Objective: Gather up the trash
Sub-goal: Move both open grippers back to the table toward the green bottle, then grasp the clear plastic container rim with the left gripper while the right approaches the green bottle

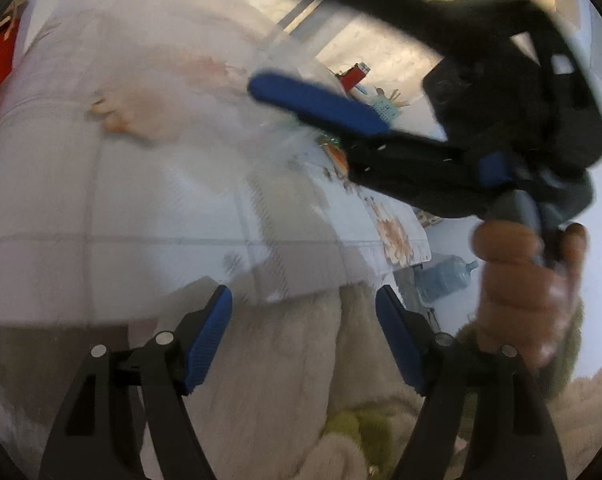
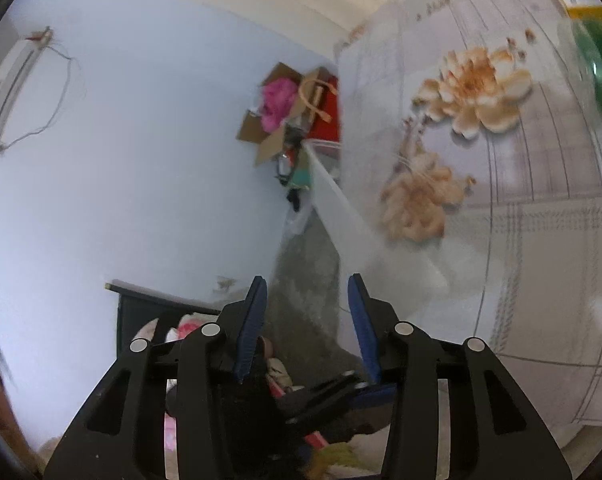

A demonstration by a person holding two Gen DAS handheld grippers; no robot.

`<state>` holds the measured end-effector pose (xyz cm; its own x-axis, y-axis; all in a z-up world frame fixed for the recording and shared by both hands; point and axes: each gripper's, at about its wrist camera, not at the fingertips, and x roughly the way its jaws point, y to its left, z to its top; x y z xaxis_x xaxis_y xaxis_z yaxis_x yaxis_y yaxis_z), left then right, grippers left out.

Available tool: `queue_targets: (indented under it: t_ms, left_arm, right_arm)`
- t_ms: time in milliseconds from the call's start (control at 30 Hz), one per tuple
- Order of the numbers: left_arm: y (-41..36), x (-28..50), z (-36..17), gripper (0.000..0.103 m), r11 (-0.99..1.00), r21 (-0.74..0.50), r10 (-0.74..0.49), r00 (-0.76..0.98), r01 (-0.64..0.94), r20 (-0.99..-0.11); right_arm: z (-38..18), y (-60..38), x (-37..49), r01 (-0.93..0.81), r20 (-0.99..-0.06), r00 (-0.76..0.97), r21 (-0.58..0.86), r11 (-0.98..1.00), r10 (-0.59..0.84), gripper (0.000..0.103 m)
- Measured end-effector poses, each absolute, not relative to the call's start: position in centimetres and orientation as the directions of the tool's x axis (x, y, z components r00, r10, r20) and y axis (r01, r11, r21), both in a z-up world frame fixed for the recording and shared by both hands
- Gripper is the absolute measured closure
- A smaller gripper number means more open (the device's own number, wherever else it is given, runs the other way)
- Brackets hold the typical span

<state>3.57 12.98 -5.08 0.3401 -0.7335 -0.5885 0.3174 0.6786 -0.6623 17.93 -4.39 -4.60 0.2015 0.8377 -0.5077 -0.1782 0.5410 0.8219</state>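
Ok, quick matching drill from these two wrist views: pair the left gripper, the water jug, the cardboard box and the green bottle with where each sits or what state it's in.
Things:
1. left gripper
2. water jug
3. cardboard box
4. green bottle

Places or states:
a. lying on the floor past the table's edge
b. at the right wrist view's far right edge, on the flowered tablecloth
c. open, nothing between its pads
d. flaps open, pink stuff inside, by the wall

Pairs: 1-c, 2-a, 3-d, 4-b
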Motion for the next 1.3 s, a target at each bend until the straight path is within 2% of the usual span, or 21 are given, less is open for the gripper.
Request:
queue_targets:
  t_ms: [67, 233, 367, 600, 733, 800, 900, 1067, 1167, 1300]
  left_arm:
    - [14.2, 2.8, -5.1, 0.031, 0.691, -0.659, -0.721, 0.356, 0.297, -0.595]
    - [18.1, 1.8, -5.3, 0.031, 0.734, -0.638, -0.668, 0.423, 0.233, -0.613]
    - [20.1, 2.1, -4.4, 0.031, 0.758, -0.622, -0.625, 0.484, 0.193, -0.612]
    - [22.7, 5.2, -0.3, 0.031, 0.791, -0.586, -0.553, 0.619, 0.178, -0.558]
    - [21.8, 9.0, 2.9, 0.031, 0.820, -0.541, -0.501, 0.689, 0.186, -0.524]
    - [20.6, 11.3, 4.1, 0.031, 0.871, -0.467, -0.424, 0.717, 0.154, -0.554]
    - [18.8, 15.0, 5.0, 0.029, 0.898, -0.416, -0.380, 0.732, 0.144, -0.566]
    - [17.1, 20.9, 3.1, 0.028, 0.973, -0.225, -0.192, 0.690, 0.043, -0.698]
    - [17.4, 20.6, 1.2, 0.028, 0.976, -0.214, -0.192, 0.657, 0.047, -0.729]
    - [18.2, 17.7, -0.3, 0.028, 0.973, -0.225, -0.201, 0.662, 0.050, -0.722]
  right_arm:
    - [-5.6, -4.3, 18.1, -0.153, -0.504, 0.185, 0.833, 0.532, 0.843, 0.061]
    - [-6.5, -4.7, 17.7, -0.138, -0.631, 0.209, 0.737, 0.662, 0.747, 0.054]
    - [-6.2, -5.8, 16.7, -0.156, -0.660, 0.227, 0.701, 0.696, 0.716, 0.048]
    - [-5.4, -9.6, 14.6, -0.142, -0.687, 0.291, 0.657, 0.740, 0.666, 0.046]
    - [-5.4, -11.7, 13.5, -0.112, -0.679, 0.327, 0.663, 0.740, 0.658, 0.046]
    - [-5.6, -12.4, 13.1, -0.092, -0.670, 0.340, 0.674, 0.733, 0.660, 0.045]
    - [-5.9, -13.4, 12.6, -0.073, -0.661, 0.353, 0.686, 0.724, 0.662, 0.045]
    - [-6.1, -14.3, 12.4, -0.060, -0.647, 0.365, 0.702, 0.710, 0.669, 0.045]
    - [-5.8, -15.1, 12.1, -0.057, -0.637, 0.371, 0.711, 0.701, 0.676, 0.045]
    - [-6.0, -15.6, 12.3, -0.050, -0.632, 0.368, 0.719, 0.693, 0.682, 0.045]
